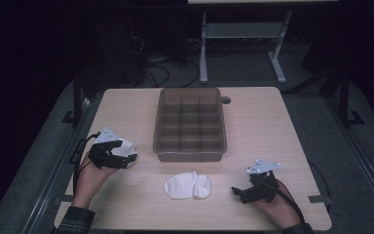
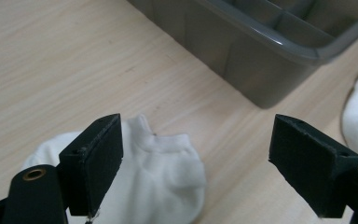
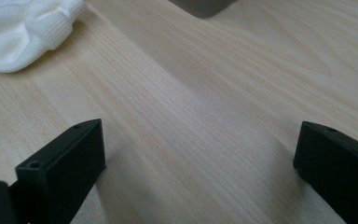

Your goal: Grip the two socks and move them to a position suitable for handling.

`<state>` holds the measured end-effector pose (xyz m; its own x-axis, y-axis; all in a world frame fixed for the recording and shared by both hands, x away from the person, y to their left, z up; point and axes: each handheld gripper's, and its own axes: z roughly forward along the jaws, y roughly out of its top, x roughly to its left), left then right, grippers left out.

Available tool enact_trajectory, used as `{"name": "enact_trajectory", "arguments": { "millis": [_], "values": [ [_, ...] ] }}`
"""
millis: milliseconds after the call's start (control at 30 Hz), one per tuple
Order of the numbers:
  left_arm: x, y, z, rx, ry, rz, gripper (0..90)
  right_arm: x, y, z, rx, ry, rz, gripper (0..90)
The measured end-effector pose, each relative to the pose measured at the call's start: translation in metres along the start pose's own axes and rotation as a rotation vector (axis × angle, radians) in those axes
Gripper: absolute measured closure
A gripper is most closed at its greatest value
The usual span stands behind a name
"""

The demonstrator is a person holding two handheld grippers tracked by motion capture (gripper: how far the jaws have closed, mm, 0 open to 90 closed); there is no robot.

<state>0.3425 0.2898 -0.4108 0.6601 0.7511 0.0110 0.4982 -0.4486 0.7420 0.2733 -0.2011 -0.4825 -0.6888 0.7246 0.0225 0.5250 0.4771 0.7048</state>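
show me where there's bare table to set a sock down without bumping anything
Free: the table right of the grey divided bin, and the strip left of the bin behind the left gripper. Crowded: the front, where one white sock lies between the grippers and another sock sits under the left one; right gripper is open.

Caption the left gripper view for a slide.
Open left hand-held gripper poised over a white sock on the table, grey bin beyond.

Dim high view, bright gripper views
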Motion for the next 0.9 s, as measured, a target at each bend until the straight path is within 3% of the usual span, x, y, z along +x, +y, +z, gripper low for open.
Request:
{"name": "enact_trajectory", "arguments": {
  "millis": [400, 600, 900],
  "values": [
    [0.024, 0.006, 0.002, 0.020, 0.027, -0.004, 17.7, 0.000, 0.000, 0.000, 0.002, 0.005, 0.000, 1.4],
    [0.036, 0.009, 0.000, 0.002, 0.049, -0.024, 19.6, 0.000, 0.000, 0.000, 0.002, 0.006, -0.001, 1.4],
    [0.064, 0.008, 0.003, 0.011, 0.128, -0.062, 23.3, 0.000, 0.000, 0.000, 0.002, 0.007, -0.002, 1.4]
  ]
}}
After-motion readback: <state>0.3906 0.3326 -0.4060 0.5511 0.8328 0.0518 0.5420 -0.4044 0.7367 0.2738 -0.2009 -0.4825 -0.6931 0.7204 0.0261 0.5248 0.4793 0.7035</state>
